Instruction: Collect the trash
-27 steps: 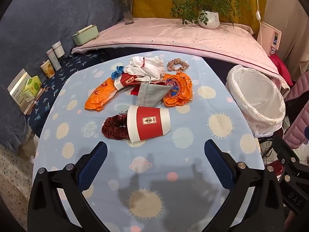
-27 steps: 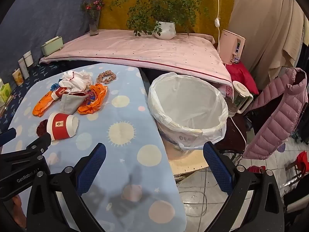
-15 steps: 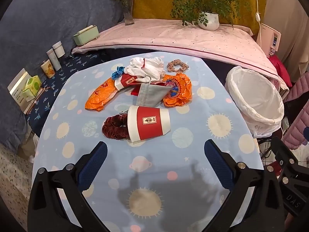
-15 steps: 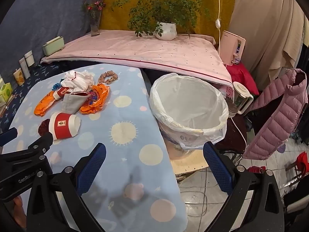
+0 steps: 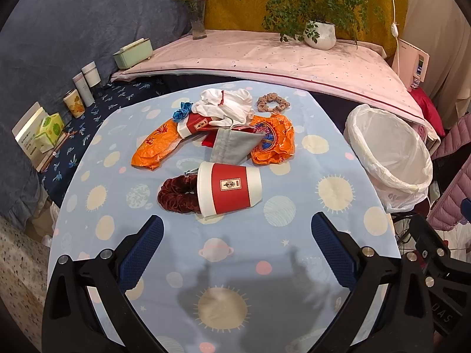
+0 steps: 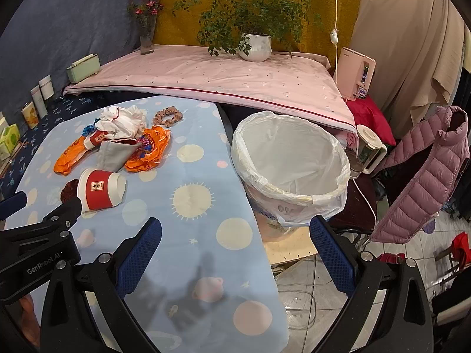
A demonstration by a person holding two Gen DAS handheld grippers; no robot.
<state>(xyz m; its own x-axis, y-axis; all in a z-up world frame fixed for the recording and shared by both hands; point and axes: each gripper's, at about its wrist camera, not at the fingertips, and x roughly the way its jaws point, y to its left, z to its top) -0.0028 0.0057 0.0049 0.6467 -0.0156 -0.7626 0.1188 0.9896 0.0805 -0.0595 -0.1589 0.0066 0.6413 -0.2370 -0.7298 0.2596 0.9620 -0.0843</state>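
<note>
Since both tools — left tool [image 5: 235,232], right tool [image 6: 235,232] — gape empty, paper cup [image 5: 229,189] w/ scrunchie [image 5: 176,195] touching may roll away or drag it binward.

the cup [image 5: 228,189] hides part of the dark red scrunchie [image 5: 176,195], a second cup [image 5: 195,125] lies half buried under white cloth [image 5: 226,104], the left tongs [image 6: 13,206] hide the scrunchie further in the right view, and the bench [image 5: 294,244] runs off the bottom edge.
</note>
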